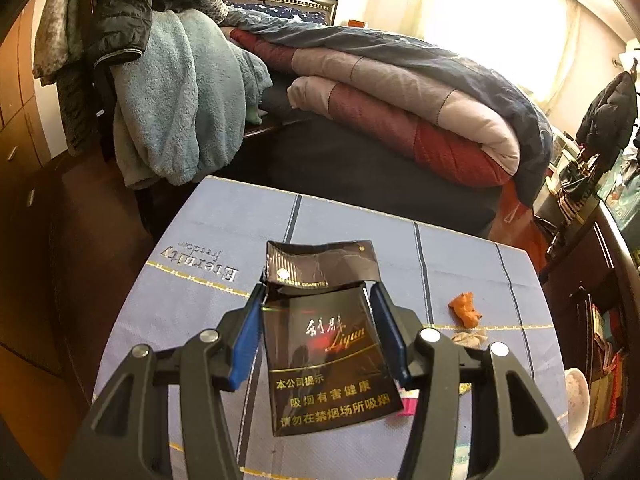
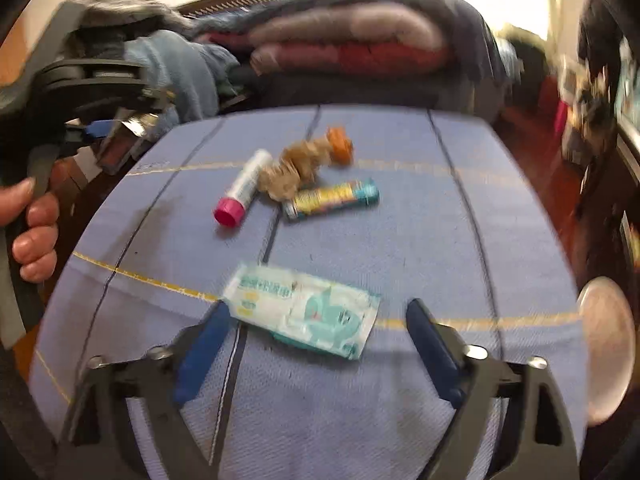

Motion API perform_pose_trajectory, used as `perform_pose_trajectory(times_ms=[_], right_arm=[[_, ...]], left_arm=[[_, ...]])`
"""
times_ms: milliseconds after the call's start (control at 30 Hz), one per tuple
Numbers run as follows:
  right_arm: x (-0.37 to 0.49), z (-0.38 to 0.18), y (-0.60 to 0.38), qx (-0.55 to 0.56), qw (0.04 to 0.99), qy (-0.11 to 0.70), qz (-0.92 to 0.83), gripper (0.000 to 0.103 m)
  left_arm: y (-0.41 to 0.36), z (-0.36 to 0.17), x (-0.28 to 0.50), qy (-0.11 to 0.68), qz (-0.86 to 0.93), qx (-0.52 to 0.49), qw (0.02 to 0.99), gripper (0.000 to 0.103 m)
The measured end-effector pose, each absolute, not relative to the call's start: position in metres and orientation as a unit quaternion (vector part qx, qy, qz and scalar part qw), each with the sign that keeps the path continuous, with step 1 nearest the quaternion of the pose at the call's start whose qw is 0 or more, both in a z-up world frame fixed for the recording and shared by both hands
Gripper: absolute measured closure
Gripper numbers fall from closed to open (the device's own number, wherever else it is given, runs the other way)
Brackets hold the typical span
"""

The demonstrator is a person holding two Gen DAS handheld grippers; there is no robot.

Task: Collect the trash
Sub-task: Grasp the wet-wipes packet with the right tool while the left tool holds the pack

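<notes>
Left wrist view shows your left tool (image 1: 318, 300) clamping the torn pack (image 1: 326, 344), which may slip, while your right tool (image 2: 318, 316) gapes over the wipes (image 2: 304, 316).

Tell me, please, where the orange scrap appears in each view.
Left wrist: orange scrap right of centre, on the blue cloth, right of the held cigarette pack.
Right wrist: orange scrap above centre, at the far end of the trash.
Shared landmark: the white bowl at the right edge.
</notes>
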State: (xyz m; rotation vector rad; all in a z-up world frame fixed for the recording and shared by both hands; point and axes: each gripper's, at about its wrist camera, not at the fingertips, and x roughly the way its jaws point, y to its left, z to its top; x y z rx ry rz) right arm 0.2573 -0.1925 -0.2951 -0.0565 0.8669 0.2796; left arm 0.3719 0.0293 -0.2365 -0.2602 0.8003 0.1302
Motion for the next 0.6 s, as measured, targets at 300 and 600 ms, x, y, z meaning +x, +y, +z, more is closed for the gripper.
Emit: perform_pose_trajectory(times_ms=[300,600], right_arm=[[0.281,-0.315,-0.171,-0.180,0.864,0.416,0.218,0.012],[0.294,-0.314,-0.187,-0.110,0.845,0.445,0.275,0.059]], left_arm=[[0.034,-0.234,0.368,0.384,0.062,-0.131,0.912,0.050],[0.030,-0.231,0.365,0.382,0.057,-0.125,0.914,0.050]])
